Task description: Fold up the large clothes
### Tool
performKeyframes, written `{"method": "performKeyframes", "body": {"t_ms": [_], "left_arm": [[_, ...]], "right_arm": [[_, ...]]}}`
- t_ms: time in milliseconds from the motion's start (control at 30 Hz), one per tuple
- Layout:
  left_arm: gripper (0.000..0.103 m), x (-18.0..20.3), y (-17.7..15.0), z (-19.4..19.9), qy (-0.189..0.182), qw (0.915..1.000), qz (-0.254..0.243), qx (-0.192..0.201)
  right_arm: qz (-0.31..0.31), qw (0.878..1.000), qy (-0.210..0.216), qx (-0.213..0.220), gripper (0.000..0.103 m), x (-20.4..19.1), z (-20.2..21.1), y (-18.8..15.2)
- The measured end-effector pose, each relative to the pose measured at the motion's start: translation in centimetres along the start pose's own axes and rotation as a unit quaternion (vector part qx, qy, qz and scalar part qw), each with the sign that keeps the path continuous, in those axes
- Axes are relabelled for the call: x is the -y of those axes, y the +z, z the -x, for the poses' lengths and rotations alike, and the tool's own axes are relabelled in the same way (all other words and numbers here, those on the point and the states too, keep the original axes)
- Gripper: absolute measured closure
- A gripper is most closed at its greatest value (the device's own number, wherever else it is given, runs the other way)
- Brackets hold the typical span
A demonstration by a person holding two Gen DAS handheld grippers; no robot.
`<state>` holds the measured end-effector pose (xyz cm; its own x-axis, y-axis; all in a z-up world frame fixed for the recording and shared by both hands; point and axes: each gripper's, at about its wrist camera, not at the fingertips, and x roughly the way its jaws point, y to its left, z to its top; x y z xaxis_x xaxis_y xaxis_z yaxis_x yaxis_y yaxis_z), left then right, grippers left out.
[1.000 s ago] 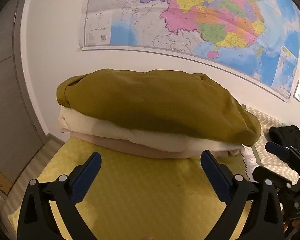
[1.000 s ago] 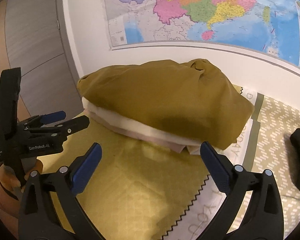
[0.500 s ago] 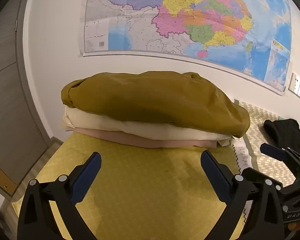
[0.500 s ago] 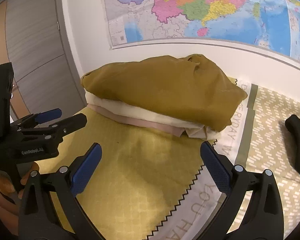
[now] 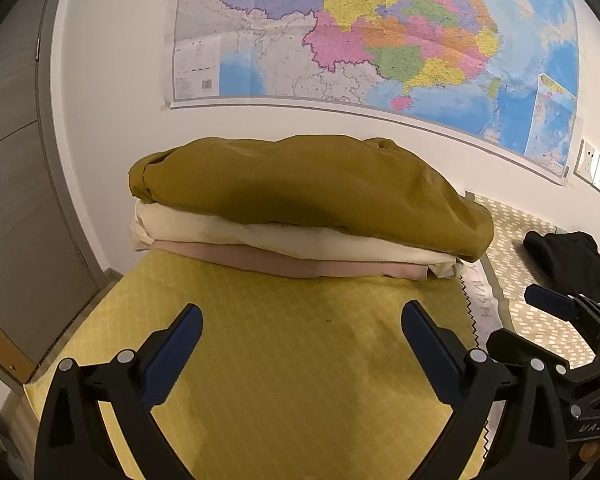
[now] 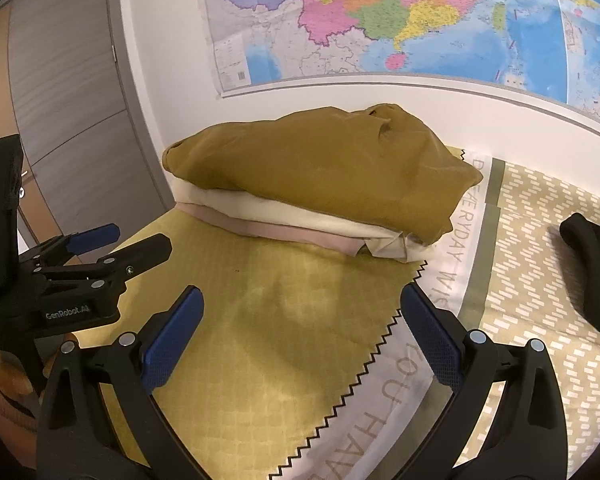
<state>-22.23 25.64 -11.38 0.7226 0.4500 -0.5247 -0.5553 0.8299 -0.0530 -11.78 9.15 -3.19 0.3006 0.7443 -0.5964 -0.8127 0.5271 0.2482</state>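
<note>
A stack of folded clothes lies against the wall: an olive-mustard garment (image 5: 308, 188) on top, a cream one (image 5: 260, 236) under it, a pink one (image 5: 292, 266) at the bottom. The stack also shows in the right wrist view (image 6: 320, 168). My left gripper (image 5: 300, 332) is open and empty, held back from the stack above the yellow cloth (image 5: 300, 360). My right gripper (image 6: 300, 320) is open and empty, to the right of the left one. A black garment (image 5: 572, 260) lies crumpled at the right, seen also in the right wrist view (image 6: 596, 256).
The yellow cloth (image 6: 280, 340) has a zigzag edge over a lettered white strip (image 6: 380, 420) and a patterned beige cover (image 6: 540, 280). A map (image 5: 380, 40) hangs on the white wall. A grey door (image 6: 68, 120) stands at the left.
Both grippers have drawn back from the stack, which now looks smaller and farther. The stack has not moved. Both grippers stayed open.
</note>
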Motion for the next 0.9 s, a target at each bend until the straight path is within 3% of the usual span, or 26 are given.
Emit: {"method": "performKeyframes", "body": {"t_ms": [900], "left_arm": [[0.007,0.5,-1.7,0.9,0.006,0.9999,-0.009,-0.001]], "right_arm": [[0.002,1.0,-0.001,0.01,0.006,-0.7,1.6,-1.5]]}}
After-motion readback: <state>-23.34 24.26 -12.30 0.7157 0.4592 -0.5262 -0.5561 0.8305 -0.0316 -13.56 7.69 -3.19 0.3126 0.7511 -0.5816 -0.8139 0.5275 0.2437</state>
